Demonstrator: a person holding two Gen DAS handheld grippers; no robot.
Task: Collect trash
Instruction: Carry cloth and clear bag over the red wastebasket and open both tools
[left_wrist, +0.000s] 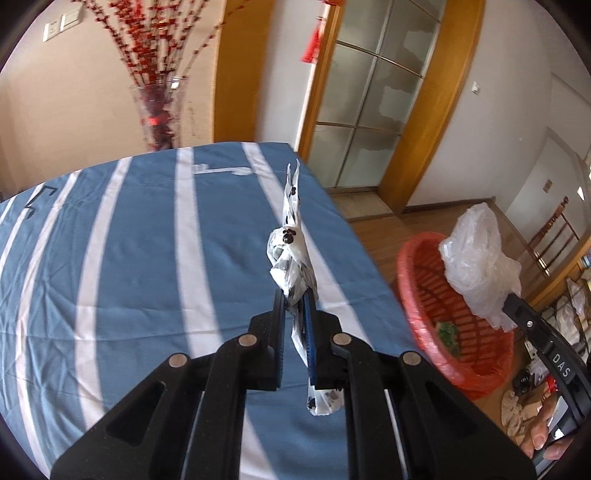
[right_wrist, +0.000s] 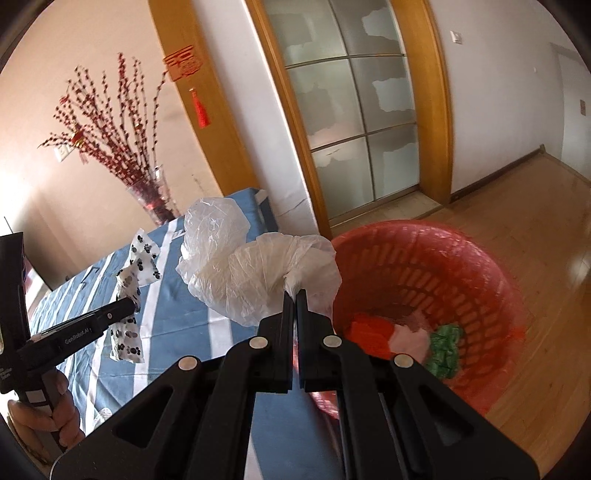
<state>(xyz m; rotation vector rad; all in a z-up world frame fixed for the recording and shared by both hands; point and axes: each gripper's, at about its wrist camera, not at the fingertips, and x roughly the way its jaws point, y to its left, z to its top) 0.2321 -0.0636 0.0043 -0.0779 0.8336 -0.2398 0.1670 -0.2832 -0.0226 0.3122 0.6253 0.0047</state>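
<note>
Left wrist view: left gripper (left_wrist: 295, 302) pinching a paw-print wrapper (left_wrist: 291, 254) over the striped blue surface (left_wrist: 129, 240), short of its right edge. Red basket (left_wrist: 443, 314) on the wood floor to the right, partly behind the clear plastic bag (left_wrist: 476, 258) carried by the other gripper. Hold sits low on a twisted neck, most of the wrapper standing free above the tips and a tail hanging below; likely to slide out on a quick swing. Released from here, would land on the cloth, not in the basket.

Right wrist view: right gripper (right_wrist: 294, 295) pressed together on a thin gather of the clear plastic bag (right_wrist: 236, 273), bulk ballooning left over the surface (right_wrist: 177, 325) edge, tips near the rim of the red basket (right_wrist: 424, 280). Basket already holding orange, pink and green scraps. Light film may cling to the pads or drift onto the floor if let go before clearing the rim. Left gripper (right_wrist: 131, 306) with its paw-print wrapper (right_wrist: 136, 288) close by; risk of the two crowding at the basket mouth.
</note>
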